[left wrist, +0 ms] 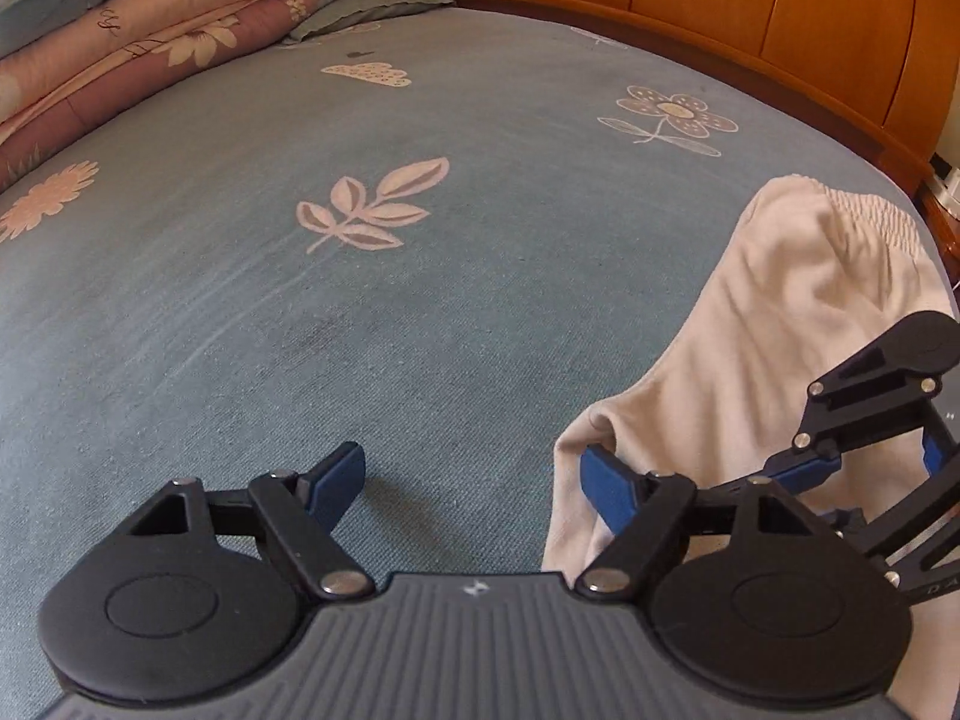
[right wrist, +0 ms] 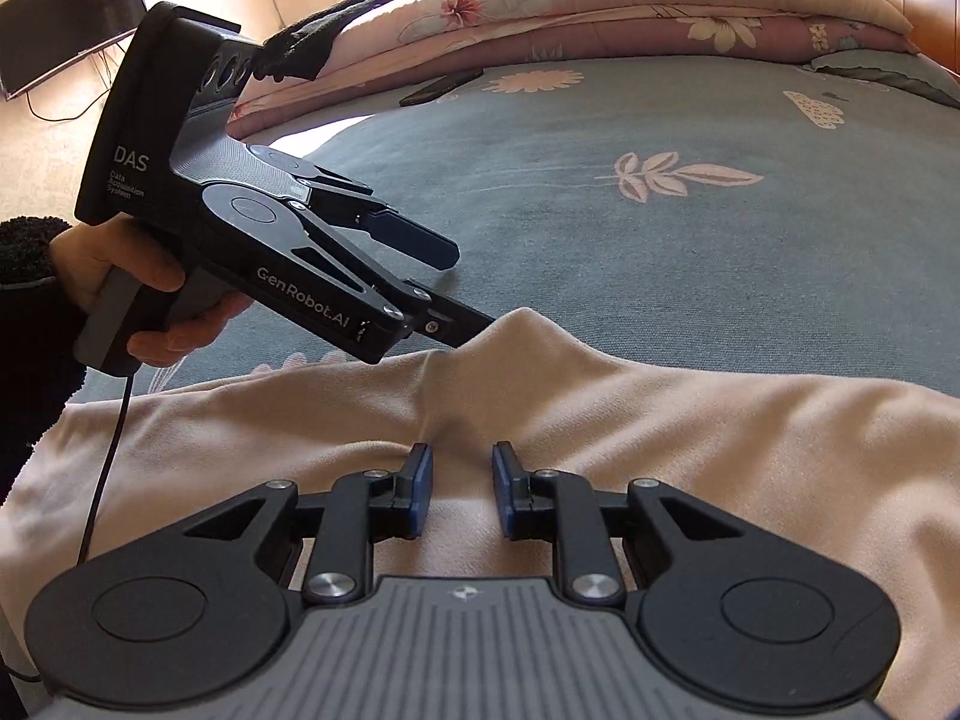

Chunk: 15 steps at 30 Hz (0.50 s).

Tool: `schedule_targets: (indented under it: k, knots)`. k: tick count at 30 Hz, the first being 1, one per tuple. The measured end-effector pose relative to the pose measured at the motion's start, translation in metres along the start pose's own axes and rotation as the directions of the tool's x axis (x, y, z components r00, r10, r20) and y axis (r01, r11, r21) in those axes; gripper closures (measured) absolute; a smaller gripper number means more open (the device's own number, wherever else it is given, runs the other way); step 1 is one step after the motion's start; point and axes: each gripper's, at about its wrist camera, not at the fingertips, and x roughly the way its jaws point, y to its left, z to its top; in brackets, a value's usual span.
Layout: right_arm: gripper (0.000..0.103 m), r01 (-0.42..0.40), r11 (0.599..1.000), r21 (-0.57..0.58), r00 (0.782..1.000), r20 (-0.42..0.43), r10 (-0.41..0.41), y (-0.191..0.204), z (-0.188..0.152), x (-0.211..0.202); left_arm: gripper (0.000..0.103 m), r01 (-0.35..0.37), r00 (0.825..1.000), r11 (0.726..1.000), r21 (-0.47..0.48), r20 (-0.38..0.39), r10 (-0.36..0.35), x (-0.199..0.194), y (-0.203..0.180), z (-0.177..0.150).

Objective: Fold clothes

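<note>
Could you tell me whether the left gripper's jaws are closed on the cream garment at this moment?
No, the left gripper has its jaws wide apart over the blue bedspread, with only one finger at the edge of the cream garment.

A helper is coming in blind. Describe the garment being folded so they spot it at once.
Start at the blue-grey bedspread with its leaf and flower prints. On its near edge lies the cream garment, plain, with a gathered elastic waistband; the stacked quilts are floral.

Cream garment (right wrist: 600,420), elastic waistband, perhaps trousers, lying rumpled on blue bedspread (left wrist: 420,300)
</note>
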Motion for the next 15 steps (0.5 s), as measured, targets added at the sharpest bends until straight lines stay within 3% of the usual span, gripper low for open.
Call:
schedule_targets:
  k: [3, 6, 10, 12, 13, 15]
  knots:
    - [0.077, -0.034, 0.999, 0.034, 0.999, 0.011, 0.033, -0.006, 0.0, -0.001, 0.025, 0.007, 1.0, 1.0, 0.012, -0.026, -0.007, 0.012, -0.003, 0.004]
    - [0.077, -0.051, 0.997, 0.064, 0.998, 0.028, 0.05, -0.011, -0.001, -0.003, 0.021, -0.039, 0.999, 0.999, -0.007, -0.006, 0.039, 0.016, -0.004, 0.007]
    - [0.07, -0.011, 0.998, 0.055, 0.998, 0.067, 0.007, -0.01, -0.001, -0.015, 0.021, -0.067, 0.997, 0.996, -0.053, 0.018, 0.068, 0.011, 0.005, 0.001]
    - [0.07, 0.016, 0.999, 0.035, 0.995, 0.101, -0.019, -0.009, 0.002, -0.023, 0.037, -0.149, 0.988, 0.978, -0.144, 0.015, 0.152, 0.003, 0.026, 0.0]
    - [0.071, 0.024, 0.999, 0.024, 0.994, 0.104, -0.026, -0.01, 0.005, -0.024, 0.038, -0.191, 0.981, 0.963, -0.19, 0.009, 0.196, -0.002, 0.036, -0.001]
    - [0.089, 0.036, 0.999, -0.01, 0.995, 0.097, -0.035, -0.009, 0.015, -0.022, 0.037, -0.156, 0.983, 0.954, -0.256, 0.052, 0.175, -0.022, 0.048, -0.006]
